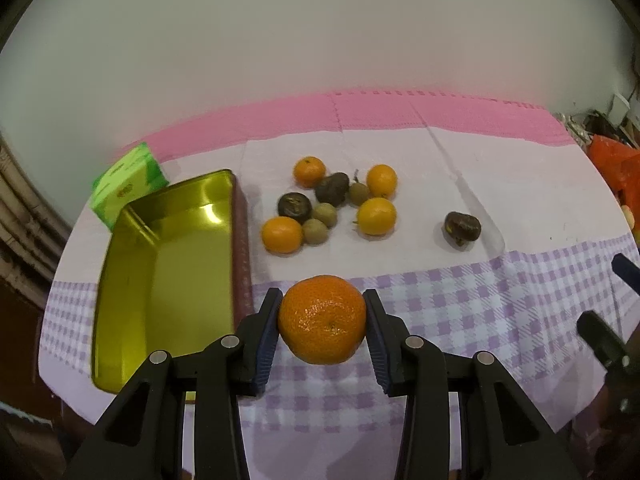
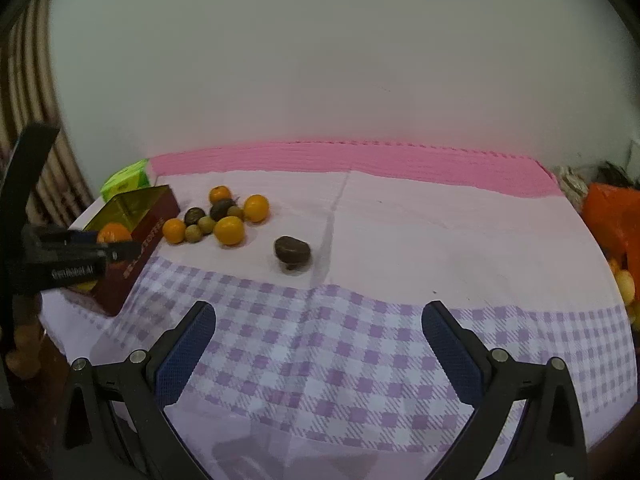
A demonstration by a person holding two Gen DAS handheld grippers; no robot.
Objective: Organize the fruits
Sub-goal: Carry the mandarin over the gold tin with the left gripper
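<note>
Checked cloth (image 1: 460,312) under both tongs: tangerine (image 1: 322,319) clamped in L gripper (image 1: 322,320), gold tin (image 1: 168,280) lying just to its left; R gripper (image 2: 318,344) spread, holding nothing, farther off.

The left gripper (image 1: 322,320) is clamping a mandarin (image 1: 322,319) between its blue pads (image 1: 267,340), holding it in the air. The right gripper (image 2: 319,354) is hovering low with its jaws spread wide and nothing between them. From the right wrist view the left gripper (image 2: 116,249) is appearing blurred, apparently level.
</note>
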